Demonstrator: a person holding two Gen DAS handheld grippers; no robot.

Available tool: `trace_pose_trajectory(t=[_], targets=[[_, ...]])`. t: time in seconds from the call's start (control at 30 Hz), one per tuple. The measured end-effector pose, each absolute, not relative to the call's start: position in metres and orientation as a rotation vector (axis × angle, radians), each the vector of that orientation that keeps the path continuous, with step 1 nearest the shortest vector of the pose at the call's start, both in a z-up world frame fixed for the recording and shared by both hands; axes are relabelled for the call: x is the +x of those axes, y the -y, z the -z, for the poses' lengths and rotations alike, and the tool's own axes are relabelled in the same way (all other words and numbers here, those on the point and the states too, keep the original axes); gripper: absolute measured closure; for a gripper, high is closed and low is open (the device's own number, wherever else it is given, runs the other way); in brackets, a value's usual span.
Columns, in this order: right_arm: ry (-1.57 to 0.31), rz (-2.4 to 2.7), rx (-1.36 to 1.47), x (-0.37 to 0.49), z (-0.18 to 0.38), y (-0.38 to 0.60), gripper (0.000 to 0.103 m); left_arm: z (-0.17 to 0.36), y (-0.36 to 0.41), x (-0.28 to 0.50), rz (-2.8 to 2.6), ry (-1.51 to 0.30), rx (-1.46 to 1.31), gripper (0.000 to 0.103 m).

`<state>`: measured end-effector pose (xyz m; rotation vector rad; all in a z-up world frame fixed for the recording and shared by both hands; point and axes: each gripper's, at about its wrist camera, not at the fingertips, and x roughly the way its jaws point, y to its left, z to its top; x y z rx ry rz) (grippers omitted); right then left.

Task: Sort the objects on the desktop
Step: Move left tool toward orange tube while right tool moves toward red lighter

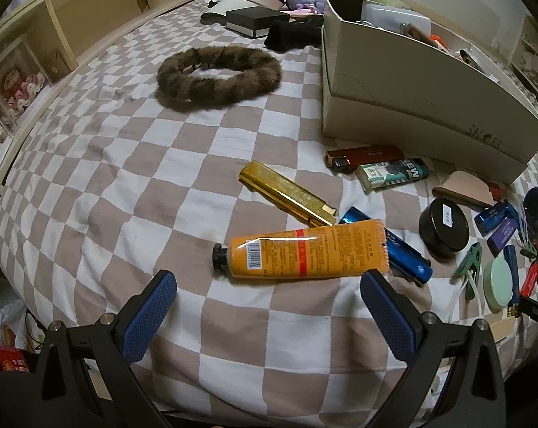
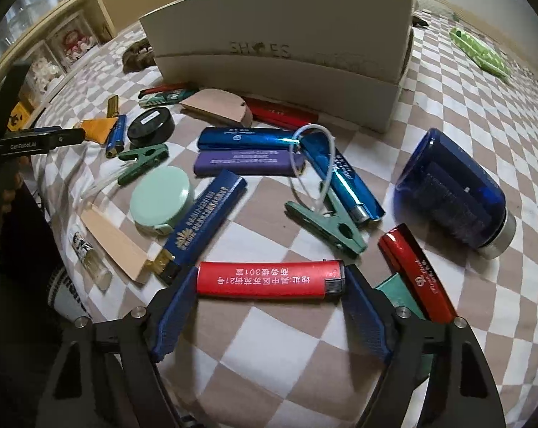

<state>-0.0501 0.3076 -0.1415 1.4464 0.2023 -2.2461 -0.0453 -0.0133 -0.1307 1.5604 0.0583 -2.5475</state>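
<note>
In the left wrist view an orange tube (image 1: pixel 301 254) with a black cap lies on the checkered cloth (image 1: pixel 133 185), just beyond my open left gripper (image 1: pixel 269 294). A gold lighter (image 1: pixel 286 192) and a blue lighter (image 1: pixel 404 253) lie behind it. In the right wrist view a red lighter (image 2: pixel 270 280) lies crosswise between the two blue pads of my right gripper (image 2: pixel 270 297); both pads touch its ends. The white shoe box (image 2: pixel 279 53) stands behind the pile and also shows in the left wrist view (image 1: pixel 425 103).
Around the red lighter lie several lighters, green clips (image 2: pixel 326 219), a mint round case (image 2: pixel 162 196), a black round tin (image 2: pixel 151 126), a dark blue bottle (image 2: pixel 454 189) and a wooden wedge (image 2: pixel 113 239). A brown fur ring (image 1: pixel 219 76) lies farther back.
</note>
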Motion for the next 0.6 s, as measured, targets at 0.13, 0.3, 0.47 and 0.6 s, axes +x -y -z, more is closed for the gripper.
trace_pose_trajectory(t=[0.13,0.3,0.47,0.6], targets=[[-0.228,2.256,1.445,-0.049,0.143,-0.307,0.022,0.131,0.012,-0.045,2.537,-0.058,1.558,0.0],[-0.182,2.303,1.454,-0.048,0.144,-0.307,0.022,0.137,0.012,-0.049,2.516,-0.027,1.575,0.0],[-0.152,2.336,1.462,-0.048,0.145,-0.306,0.022,0.14,0.007,-0.053,2.52,-0.012,1.581,0.0],[-0.142,2.35,1.465,-0.048,0.146,-0.305,0.022,0.142,-0.004,-0.057,2.543,-0.005,1.597,0.0]])
